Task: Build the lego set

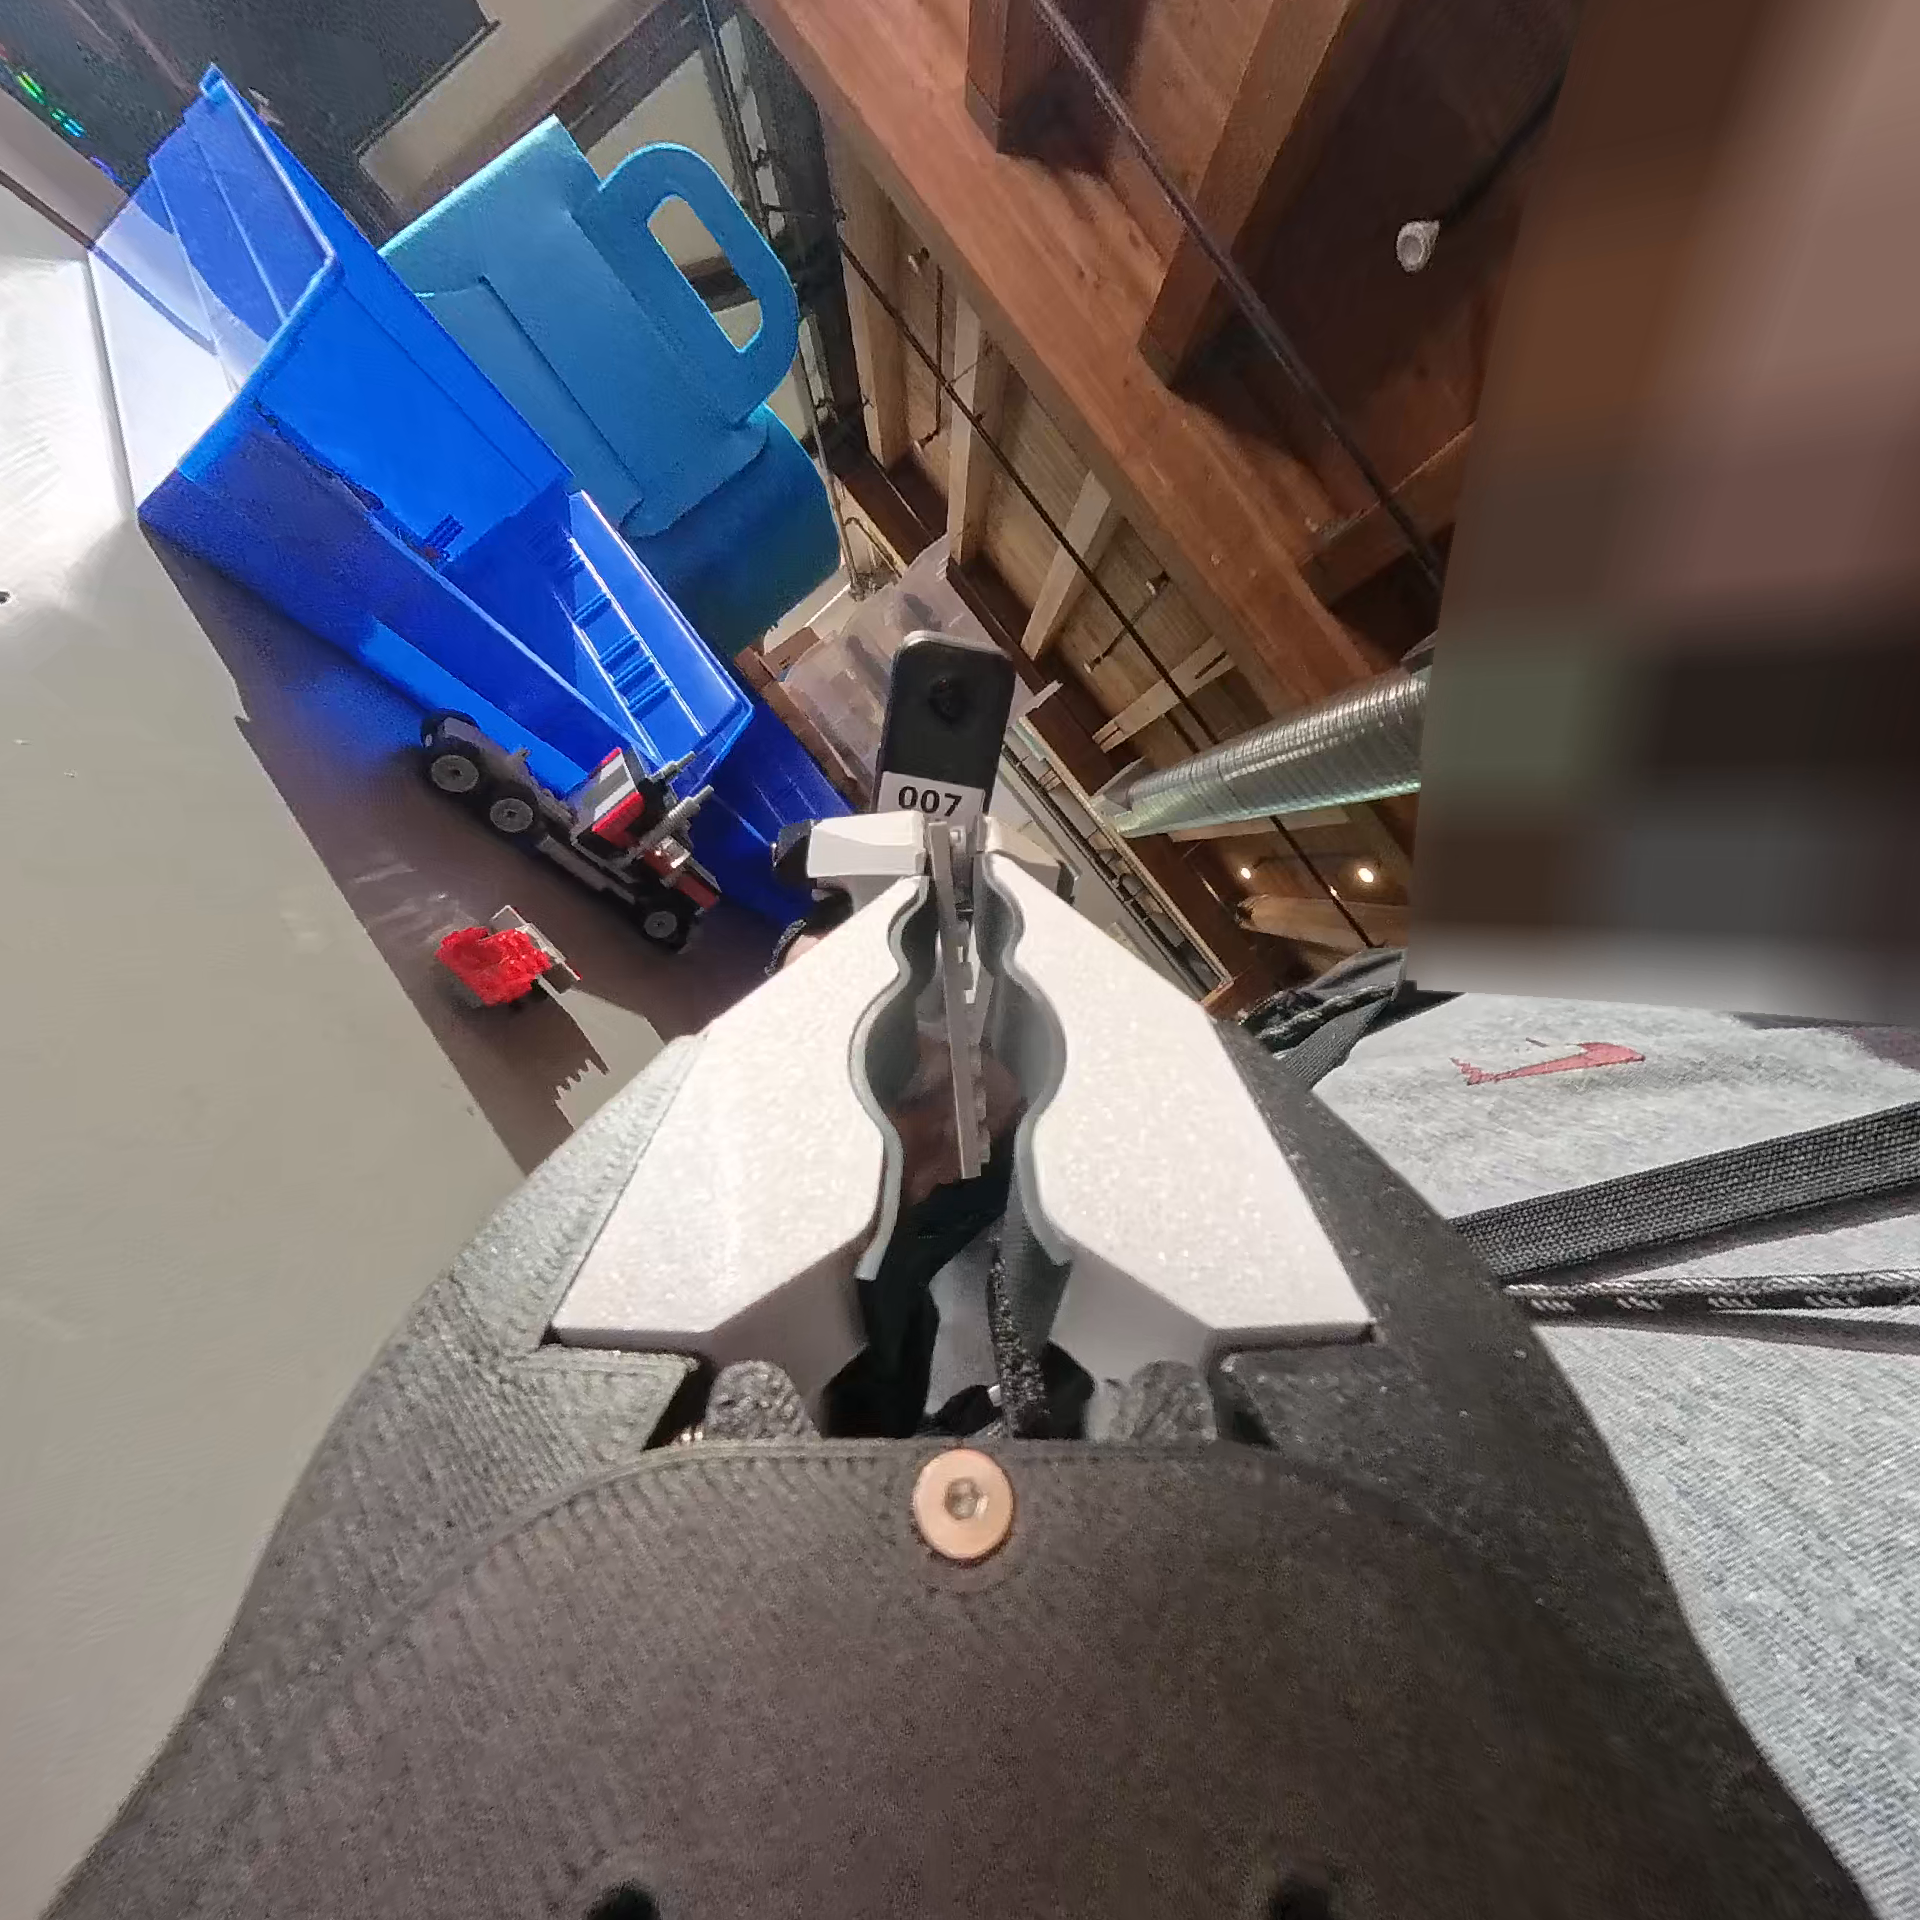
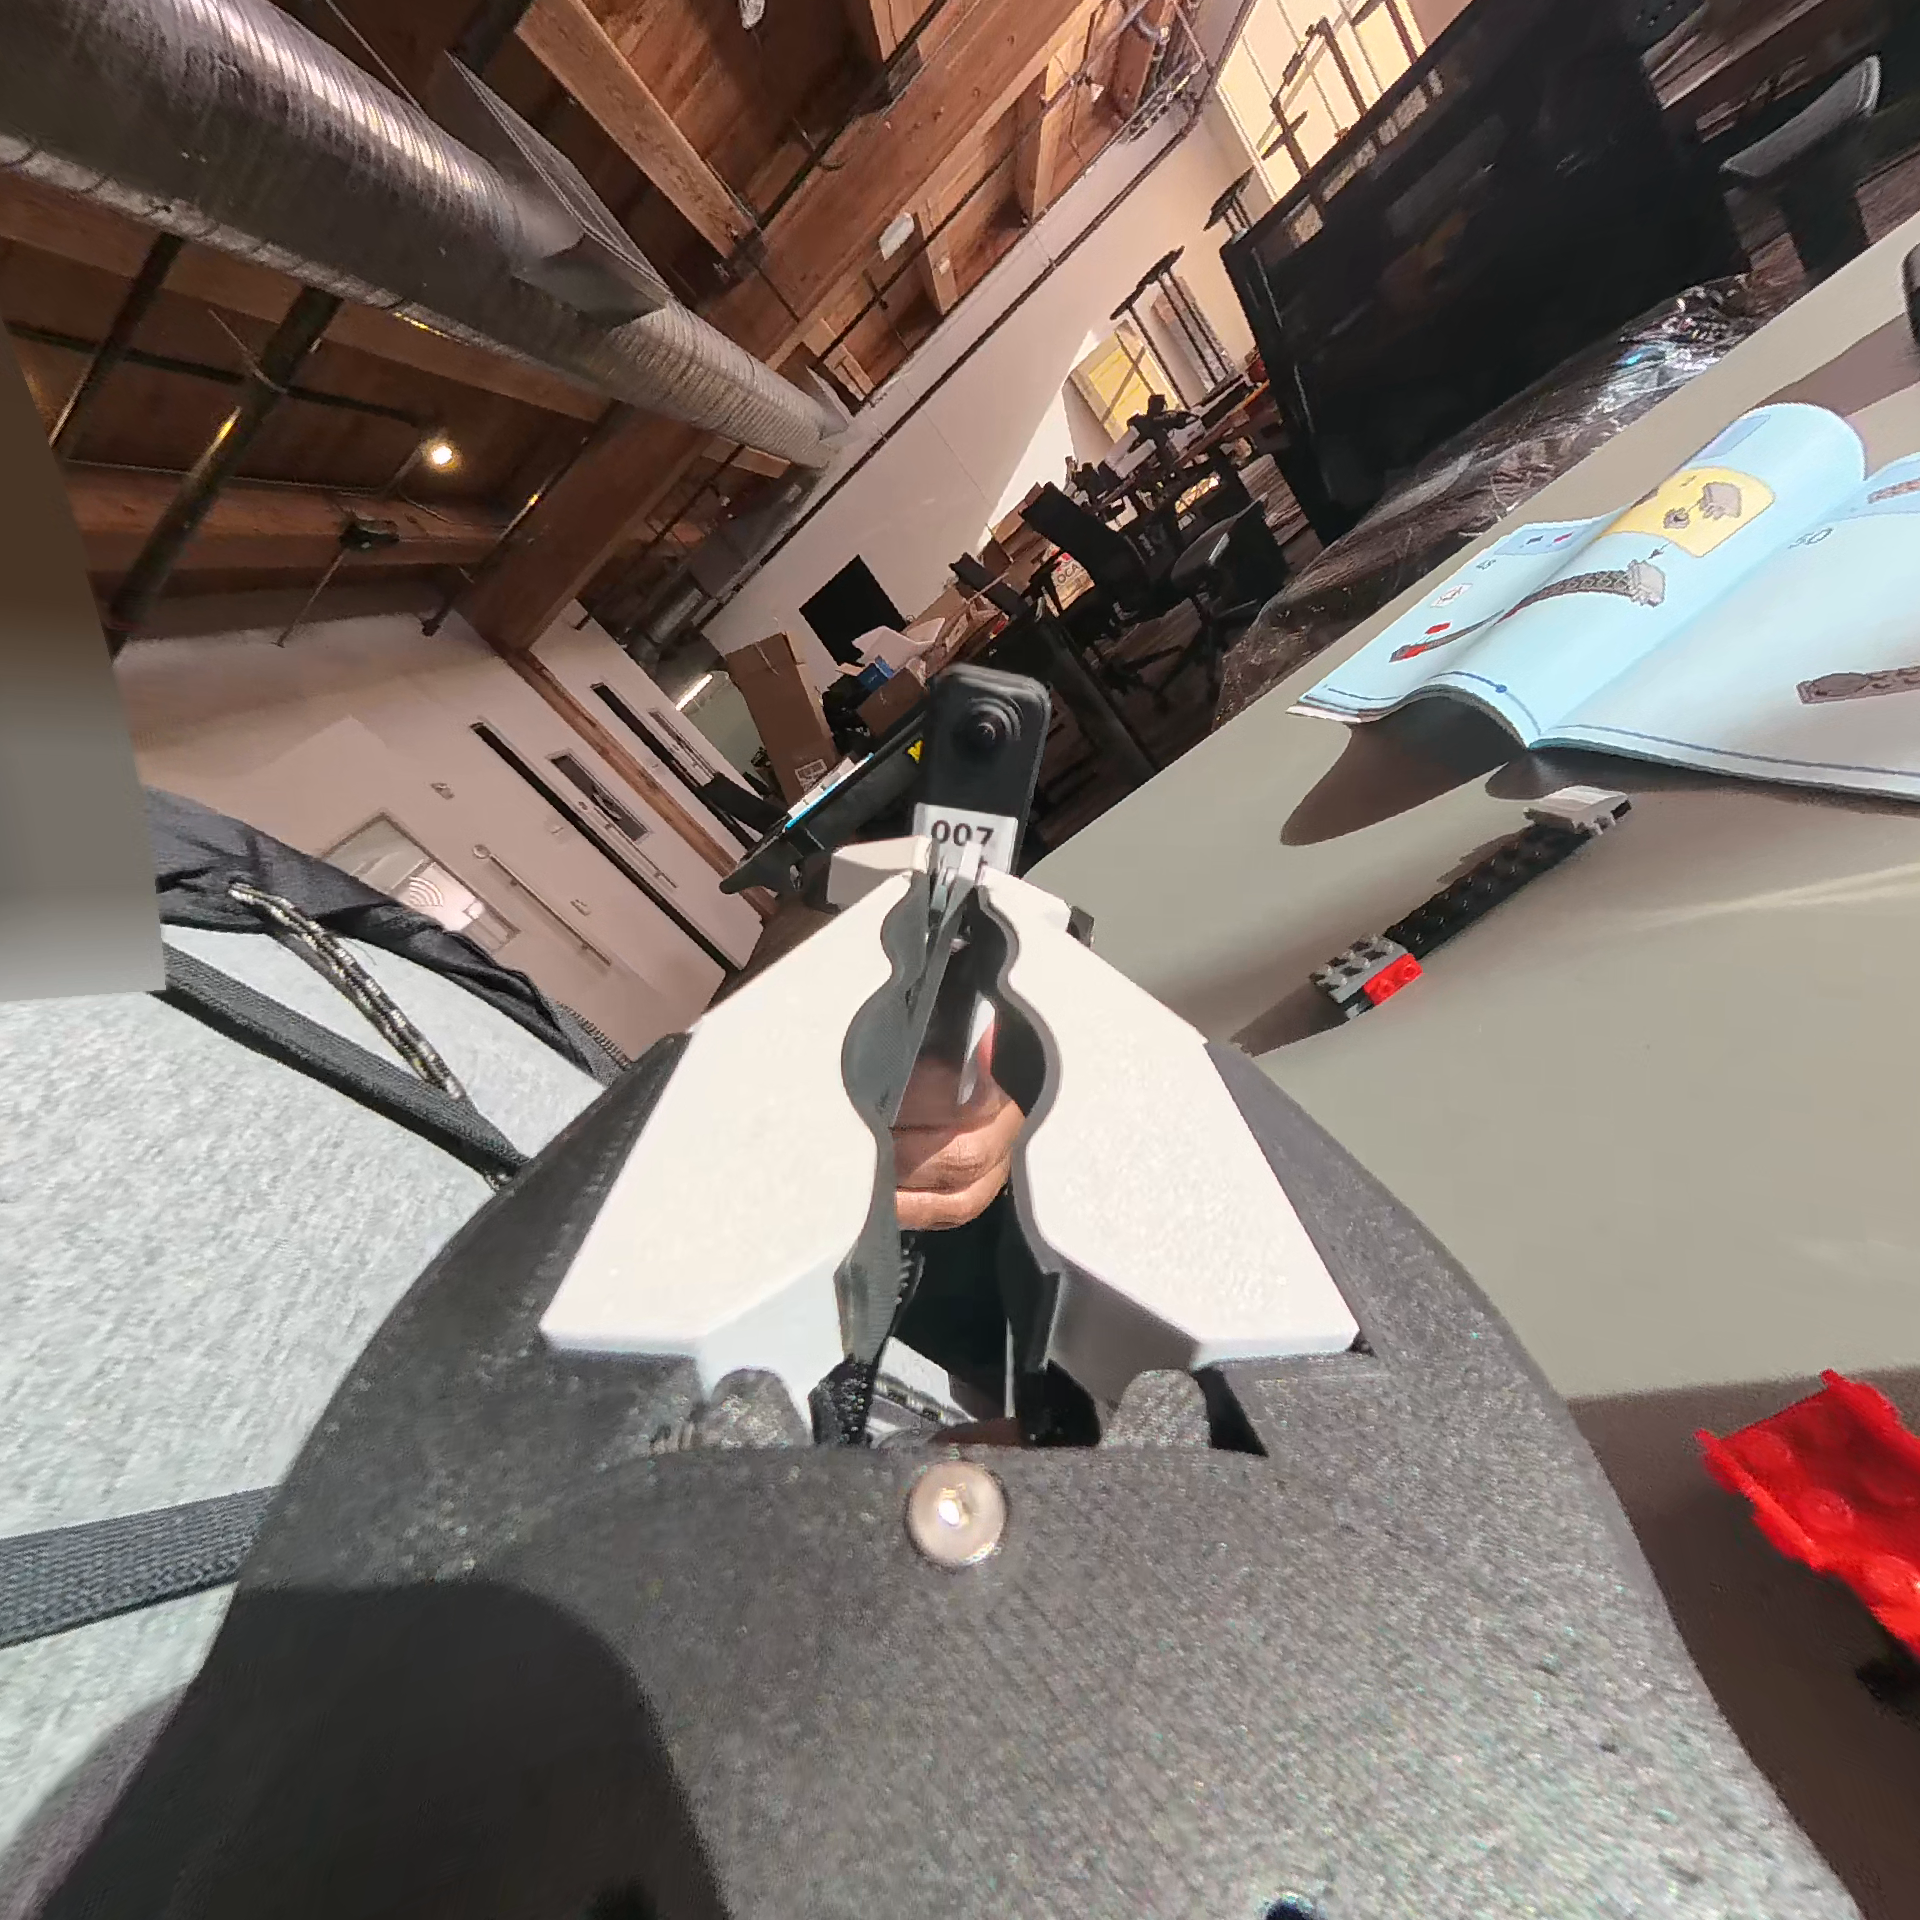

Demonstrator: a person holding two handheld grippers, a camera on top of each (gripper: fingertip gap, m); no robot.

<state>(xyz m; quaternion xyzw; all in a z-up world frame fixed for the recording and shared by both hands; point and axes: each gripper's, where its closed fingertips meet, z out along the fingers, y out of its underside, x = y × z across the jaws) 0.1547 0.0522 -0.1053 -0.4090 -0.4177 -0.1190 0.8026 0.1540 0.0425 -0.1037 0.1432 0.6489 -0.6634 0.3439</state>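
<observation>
Bare table (image 2: 1558,1195) between black brick strip (image 2: 1486,883) and red piece (image 2: 1839,1507), open booklet (image 2: 1714,644) beyond.

White numbered label (image 1: 928,798) on camera (image 1: 948,707).

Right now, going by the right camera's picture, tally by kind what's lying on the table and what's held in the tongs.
booklet, open: 1
black brick strip: 1
loose red piece: 1
thin grey piece, held: 1
Total: 4
</observation>
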